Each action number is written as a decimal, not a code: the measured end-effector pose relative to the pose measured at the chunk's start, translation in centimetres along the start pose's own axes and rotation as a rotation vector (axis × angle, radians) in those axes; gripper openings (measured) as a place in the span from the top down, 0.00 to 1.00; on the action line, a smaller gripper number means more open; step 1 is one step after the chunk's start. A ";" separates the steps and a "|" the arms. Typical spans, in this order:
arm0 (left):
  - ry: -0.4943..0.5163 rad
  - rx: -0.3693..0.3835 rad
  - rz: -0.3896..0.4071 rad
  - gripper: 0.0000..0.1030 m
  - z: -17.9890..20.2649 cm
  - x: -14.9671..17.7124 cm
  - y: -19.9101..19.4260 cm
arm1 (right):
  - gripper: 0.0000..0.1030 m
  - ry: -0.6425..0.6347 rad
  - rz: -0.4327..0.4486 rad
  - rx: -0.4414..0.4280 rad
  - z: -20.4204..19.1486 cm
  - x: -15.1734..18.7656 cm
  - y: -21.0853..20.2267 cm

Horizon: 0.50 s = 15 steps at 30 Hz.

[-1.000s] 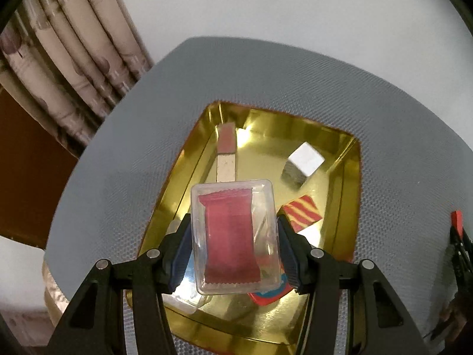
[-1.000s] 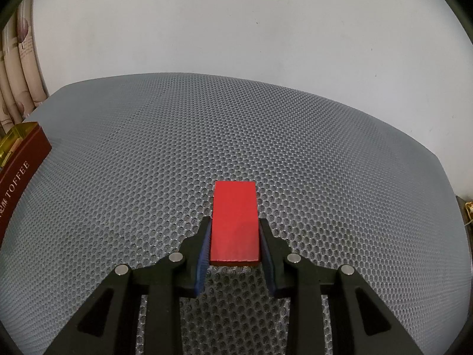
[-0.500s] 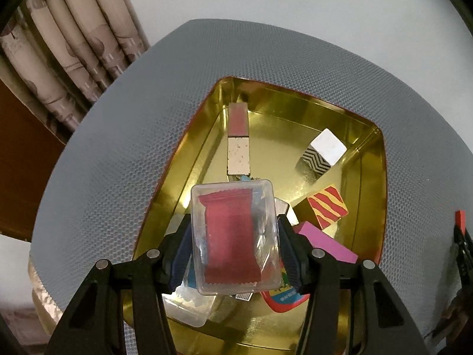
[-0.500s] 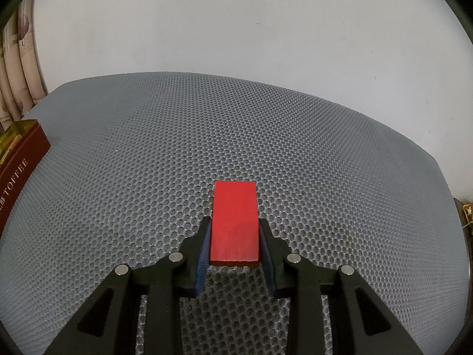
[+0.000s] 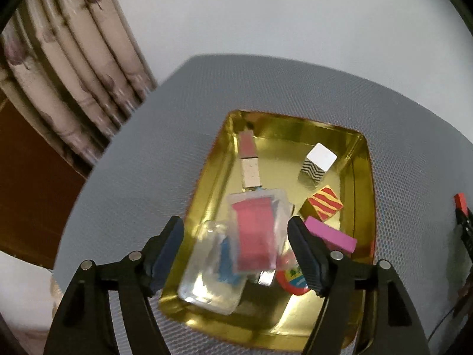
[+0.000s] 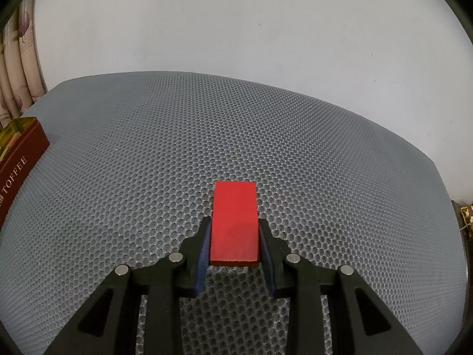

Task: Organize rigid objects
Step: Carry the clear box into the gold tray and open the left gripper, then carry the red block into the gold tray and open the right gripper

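Gold metal lines the tray (image 5: 359, 177) that sits on the grey mesh worktop (image 5: 142, 177) under the left hand-held gripper (image 5: 236, 254), whose jaws stand wide apart with nothing pressed between them. In the gap between them, apart from both pads, is a clear plastic box (image 5: 258, 230) with a red packet inside; it is blurred and tilted, and it seems to rest partly on a second clear box (image 5: 211, 275) with something blue in it, though the blur makes the contact hard to judge. Further into the tray, a pink block (image 5: 247, 145) and a pale speckled block (image 5: 251, 173) lie end to end along the left wall. Toward the right wall stand a cube with black-and-white zigzags (image 5: 317, 162) and, nearer the camera, a cube with red and yellow stripes (image 5: 325, 204). A magenta block (image 5: 331, 235) lies just beside the striped cube, and a round red-rimmed piece (image 5: 292, 278) shows partly behind the right finger. At the far right edge of this view the tip of the red block (image 5: 459, 202) shows. In the right wrist view, the right hand-held gripper (image 6: 235, 248) is clenched on that red block (image 6: 235, 222), its blue pads pressed against the two long sides, the block pointing forward above the mesh worktop (image 6: 295, 136). At the left edge stands the dark red outer wall of the tray (image 6: 20, 159), printed TOFFEE. A pale wall (image 6: 236, 29) and patterned curtains (image 5: 68, 68) lie behind.
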<state>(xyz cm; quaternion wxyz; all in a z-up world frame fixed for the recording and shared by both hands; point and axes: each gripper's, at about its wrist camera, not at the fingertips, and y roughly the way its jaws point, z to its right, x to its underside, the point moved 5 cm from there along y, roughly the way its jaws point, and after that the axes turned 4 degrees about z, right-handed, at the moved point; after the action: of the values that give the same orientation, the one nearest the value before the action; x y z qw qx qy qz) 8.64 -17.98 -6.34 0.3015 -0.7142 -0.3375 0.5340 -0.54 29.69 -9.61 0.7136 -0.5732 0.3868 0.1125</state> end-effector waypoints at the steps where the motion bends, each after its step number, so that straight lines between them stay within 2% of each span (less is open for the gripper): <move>1: 0.002 -0.013 0.016 0.29 -0.3 0.3 -0.6 | 0.71 0.008 -0.004 -0.005 -0.1 0.0 -0.1; 3: 0.001 -0.043 0.042 0.28 -1.1 1.1 -1.4 | 0.71 0.013 -0.017 -0.006 -0.1 -0.2 0.1; 7: -0.032 -0.082 0.044 0.27 -2.3 3.3 -2.5 | 0.71 0.026 -0.036 0.008 -0.6 -0.5 0.2; 10: -0.071 -0.083 0.045 0.27 -3.0 4.8 -3.0 | 0.71 0.030 -0.039 0.002 -1.7 -0.9 -0.1; 15: -0.097 -0.095 0.046 0.27 -3.3 5.9 -3.2 | 0.71 0.035 -0.030 -0.087 -5.0 -2.3 -1.1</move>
<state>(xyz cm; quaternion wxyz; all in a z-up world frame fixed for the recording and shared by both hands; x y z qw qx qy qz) 12.53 -11.60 -6.24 0.2384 -0.7085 -0.3603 0.5580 -3.53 25.46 -7.48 0.6828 -0.6112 0.3853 0.1085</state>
